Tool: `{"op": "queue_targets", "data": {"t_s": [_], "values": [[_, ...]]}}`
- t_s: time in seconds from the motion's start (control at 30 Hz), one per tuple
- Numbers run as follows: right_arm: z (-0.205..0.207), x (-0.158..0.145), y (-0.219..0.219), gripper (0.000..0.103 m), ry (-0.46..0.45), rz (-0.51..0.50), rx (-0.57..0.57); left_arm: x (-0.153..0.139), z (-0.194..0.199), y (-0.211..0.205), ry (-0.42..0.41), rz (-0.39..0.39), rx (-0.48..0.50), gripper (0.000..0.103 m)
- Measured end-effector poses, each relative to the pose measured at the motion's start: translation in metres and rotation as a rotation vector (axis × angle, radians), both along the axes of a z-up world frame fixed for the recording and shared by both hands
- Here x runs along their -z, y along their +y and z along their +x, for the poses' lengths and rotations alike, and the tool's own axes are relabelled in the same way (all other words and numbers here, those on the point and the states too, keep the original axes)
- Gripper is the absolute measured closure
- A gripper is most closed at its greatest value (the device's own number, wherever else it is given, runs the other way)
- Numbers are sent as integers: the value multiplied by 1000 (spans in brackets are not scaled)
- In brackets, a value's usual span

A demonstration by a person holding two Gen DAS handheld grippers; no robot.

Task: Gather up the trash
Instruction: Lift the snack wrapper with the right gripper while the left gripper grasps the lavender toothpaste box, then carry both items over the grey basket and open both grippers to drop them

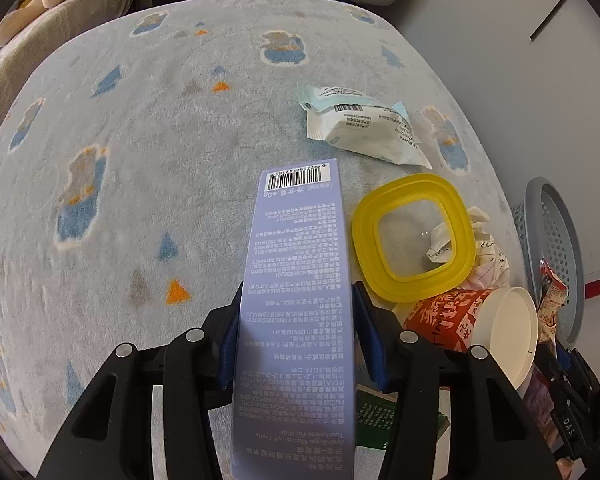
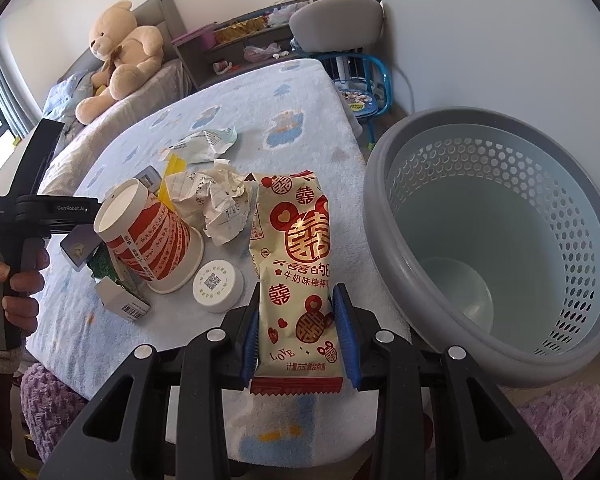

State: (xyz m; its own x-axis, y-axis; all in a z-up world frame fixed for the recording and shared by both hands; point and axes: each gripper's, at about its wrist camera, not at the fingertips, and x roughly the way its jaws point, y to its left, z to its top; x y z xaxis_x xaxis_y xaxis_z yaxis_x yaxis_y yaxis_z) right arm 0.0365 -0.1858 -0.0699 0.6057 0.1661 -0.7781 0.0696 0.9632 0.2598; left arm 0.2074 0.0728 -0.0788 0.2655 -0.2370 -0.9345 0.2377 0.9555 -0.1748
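Between left gripper [image 1: 296, 336] jaws: lilac toothpaste box [image 1: 296, 300], apparently clamped, marked "Toothpaste For Kids". Right gripper [image 2: 298, 330] clamping snack packet [image 2: 296, 264] printed "LOVE".

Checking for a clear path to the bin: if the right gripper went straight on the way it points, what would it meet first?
Probably the blue patterned blanket, not the grey perforated basket off to its right. The right gripper holds a red-and-cream snack packet; depth is unclear.

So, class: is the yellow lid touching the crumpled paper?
Touching. In the left wrist view, the yellow lid lies partly atop the crumpled paper.
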Motion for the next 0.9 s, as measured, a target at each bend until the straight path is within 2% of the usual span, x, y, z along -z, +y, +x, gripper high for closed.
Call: {"op": "queue_targets", "data": {"t_s": [0.2, 0.43, 0.53, 0.67, 0.9], "values": [[-4, -6, -2, 70, -15, 7, 3, -25, -14, 13, -100, -30, -62, 55], [-15, -17, -8, 70, -42, 12, 10, -79, -62, 14, -329, 68, -126, 55], [-21, -23, -13, 70, -57, 14, 16, -96, -88, 1, -403, 77, -120, 55], [-33, -32, -25, 70, -82, 18, 37, -110, -119, -25, -453, 47, -92, 55], [-52, -44, -64, 69, -121, -3, 106, -112, -153, -92, -505, -17, -21, 55]]}}
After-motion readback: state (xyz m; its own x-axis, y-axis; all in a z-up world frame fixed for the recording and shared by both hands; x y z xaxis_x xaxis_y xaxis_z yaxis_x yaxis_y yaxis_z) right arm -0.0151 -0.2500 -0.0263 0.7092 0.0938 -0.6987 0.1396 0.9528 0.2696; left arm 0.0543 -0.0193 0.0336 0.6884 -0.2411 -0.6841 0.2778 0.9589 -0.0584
